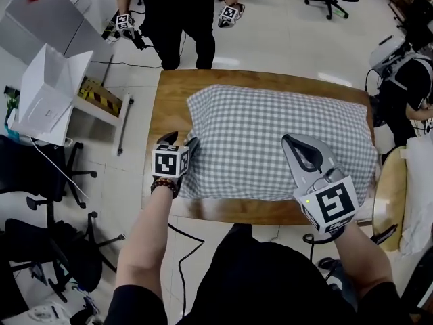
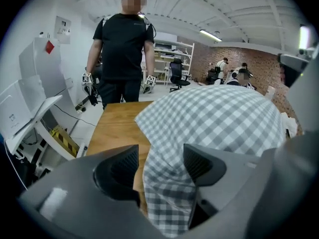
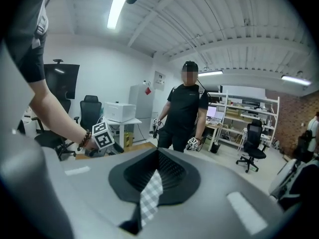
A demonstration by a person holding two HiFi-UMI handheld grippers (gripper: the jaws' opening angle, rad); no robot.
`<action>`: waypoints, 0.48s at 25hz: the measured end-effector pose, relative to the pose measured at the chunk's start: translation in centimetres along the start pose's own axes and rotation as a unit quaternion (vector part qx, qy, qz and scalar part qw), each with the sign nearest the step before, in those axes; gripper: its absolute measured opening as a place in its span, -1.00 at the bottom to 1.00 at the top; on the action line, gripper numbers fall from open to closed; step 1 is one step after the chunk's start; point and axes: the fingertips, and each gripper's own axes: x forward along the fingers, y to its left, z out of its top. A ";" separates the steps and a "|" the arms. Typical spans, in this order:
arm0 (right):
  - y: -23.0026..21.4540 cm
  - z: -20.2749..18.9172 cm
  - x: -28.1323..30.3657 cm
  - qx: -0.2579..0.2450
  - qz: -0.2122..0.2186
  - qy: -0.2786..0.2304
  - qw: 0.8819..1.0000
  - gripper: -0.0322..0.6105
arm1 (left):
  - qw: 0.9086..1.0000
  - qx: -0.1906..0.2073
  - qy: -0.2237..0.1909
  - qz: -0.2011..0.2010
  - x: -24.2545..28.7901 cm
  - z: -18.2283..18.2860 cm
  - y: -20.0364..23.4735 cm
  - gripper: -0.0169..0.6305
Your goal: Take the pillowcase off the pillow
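right gripper [image 1: 291,142]: clamped on pillowcase [image 1: 270,124] cloth | left gripper [image 1: 181,141]: jaws apart astride near-left corner | advice: pinch loose cloth alone

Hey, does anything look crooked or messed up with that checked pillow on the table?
Nothing spilled or damaged. The one untidy spot is the pillowcase's near-left corner: it lies loose and rumpled between the left gripper's open jaws. The right gripper is shut on a pinch of the same checked fabric.

The pillowcase [image 1: 270,137] is grey-and-white gingham, the table [image 1: 169,100] brown wood, the floor [image 1: 284,32] seemingly pale.
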 end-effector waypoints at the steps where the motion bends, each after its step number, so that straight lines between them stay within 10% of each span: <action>1: -0.1 -0.2 0.6 0.016 -0.004 0.026 1.000 -0.90 | 1.000 -0.005 0.014 -0.004 0.9 -0.3 0.7 -0.05; 12: -2.8 1.1 5.3 -0.008 -0.022 -0.004 1.000 -0.90 | 0.995 0.012 0.092 -0.030 6.7 -2.2 3.5 0.00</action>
